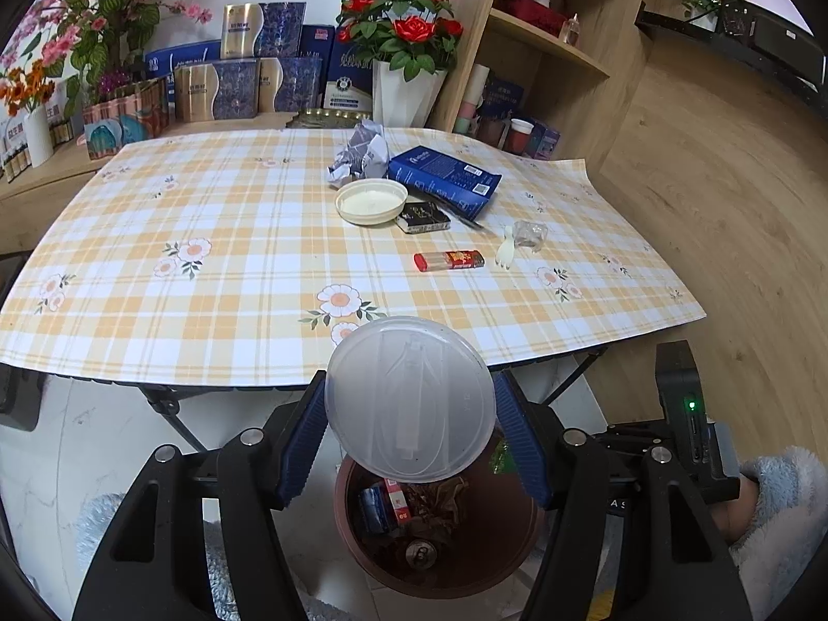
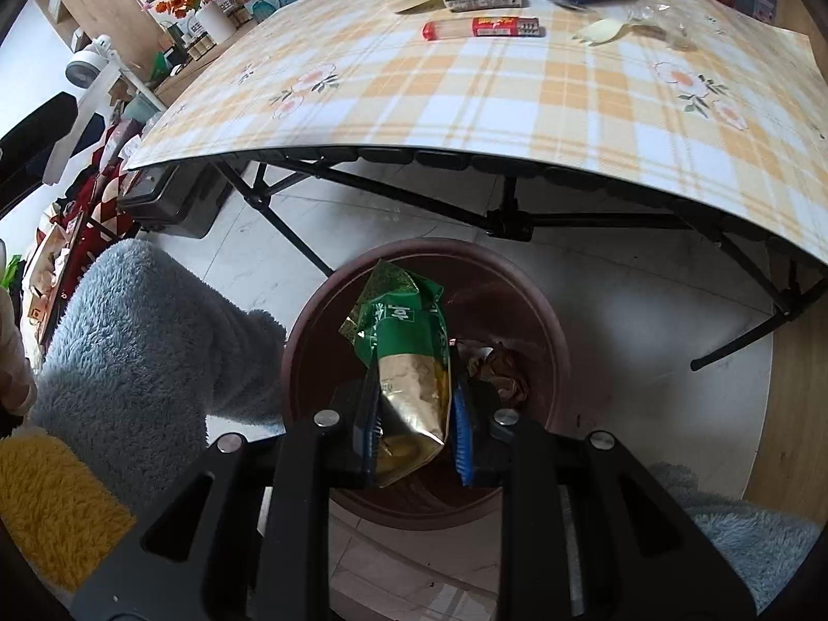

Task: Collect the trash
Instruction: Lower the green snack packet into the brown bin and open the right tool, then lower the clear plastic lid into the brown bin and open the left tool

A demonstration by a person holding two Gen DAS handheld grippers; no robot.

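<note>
My left gripper [image 1: 411,432] is shut on a clear round plastic lid [image 1: 411,398], held above the brown round trash bin [image 1: 440,582] on the floor. Inside the bin lie a can, a small box and crumpled wrappers. In the right wrist view, my right gripper [image 2: 414,429] is shut on a green and gold snack bag [image 2: 409,357], which hangs over the same bin [image 2: 538,321]. On the checked tablecloth [image 1: 207,238] lie a white bowl lid [image 1: 371,200], crumpled paper [image 1: 359,155], a blue box [image 1: 445,176], a black pack [image 1: 422,217], a red tube [image 1: 449,260], a plastic spork [image 1: 504,253] and clear wrap [image 1: 530,234].
Black folding table legs [image 2: 509,217] stand just behind the bin. A fluffy blue sleeve [image 2: 139,331] is left of the bin. Boxes and flower vases [image 1: 403,88] line the table's far side, with a wooden shelf [image 1: 548,41] at the right.
</note>
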